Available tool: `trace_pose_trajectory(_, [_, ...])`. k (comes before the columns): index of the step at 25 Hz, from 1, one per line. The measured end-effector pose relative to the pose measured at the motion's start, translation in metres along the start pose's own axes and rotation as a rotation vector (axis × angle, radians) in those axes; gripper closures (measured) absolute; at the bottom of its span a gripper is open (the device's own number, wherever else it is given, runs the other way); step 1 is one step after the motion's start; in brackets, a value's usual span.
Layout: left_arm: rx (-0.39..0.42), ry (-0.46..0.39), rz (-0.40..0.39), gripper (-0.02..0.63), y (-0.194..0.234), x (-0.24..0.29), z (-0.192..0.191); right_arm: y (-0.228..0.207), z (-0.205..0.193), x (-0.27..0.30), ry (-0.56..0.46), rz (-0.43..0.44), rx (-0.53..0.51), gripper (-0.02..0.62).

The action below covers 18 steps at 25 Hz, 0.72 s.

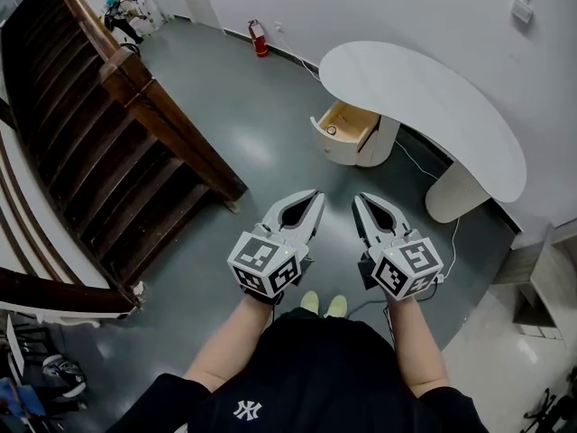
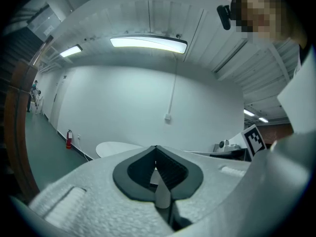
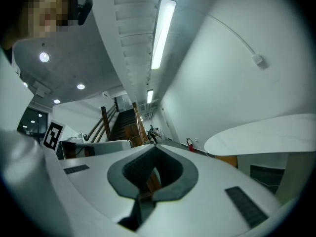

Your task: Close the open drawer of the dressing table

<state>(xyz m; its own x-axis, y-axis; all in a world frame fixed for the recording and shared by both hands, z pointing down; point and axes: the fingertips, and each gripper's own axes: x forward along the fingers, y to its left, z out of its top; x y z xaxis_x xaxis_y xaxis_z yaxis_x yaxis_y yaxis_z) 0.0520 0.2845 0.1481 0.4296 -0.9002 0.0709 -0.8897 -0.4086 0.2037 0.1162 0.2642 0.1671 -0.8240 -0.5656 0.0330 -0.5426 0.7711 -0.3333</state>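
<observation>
One drawer point(image 1: 346, 121) stands pulled out from the left end of the single white table point(image 1: 424, 97), its pale wooden inside open to the head view. One small round thing point(image 1: 332, 131) lies in it near the front corner; what it is cannot be told. The table has a curved top and two supports: the rounded cabinet that carries the drawer and a plain leg point(image 1: 453, 192) further right. It stands against the white wall point(image 1: 406, 7) on a grey floor point(image 1: 252, 142).

The two grippers are held side by side over the floor, well apart from the drawer and pointing toward it. The left gripper point(image 1: 317, 195) has its jaws pressed together with nothing between them. The right gripper point(image 1: 358, 198) is closed on nothing as well. Two shoes point(image 1: 325, 304) show just below them.

One red extinguisher point(image 1: 259, 39) stands at the far wall. One dark wooden staircase point(image 1: 99, 124) fills the left side.
</observation>
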Motion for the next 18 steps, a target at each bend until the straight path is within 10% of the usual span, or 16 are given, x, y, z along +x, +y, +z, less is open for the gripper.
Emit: trace_pose_trajectory(18, [-0.008, 0.004, 0.006, 0.597, 0.079, 0.045, -0.021, -0.034, -0.040, 0.089, 0.056, 0.025, 0.202, 0.578])
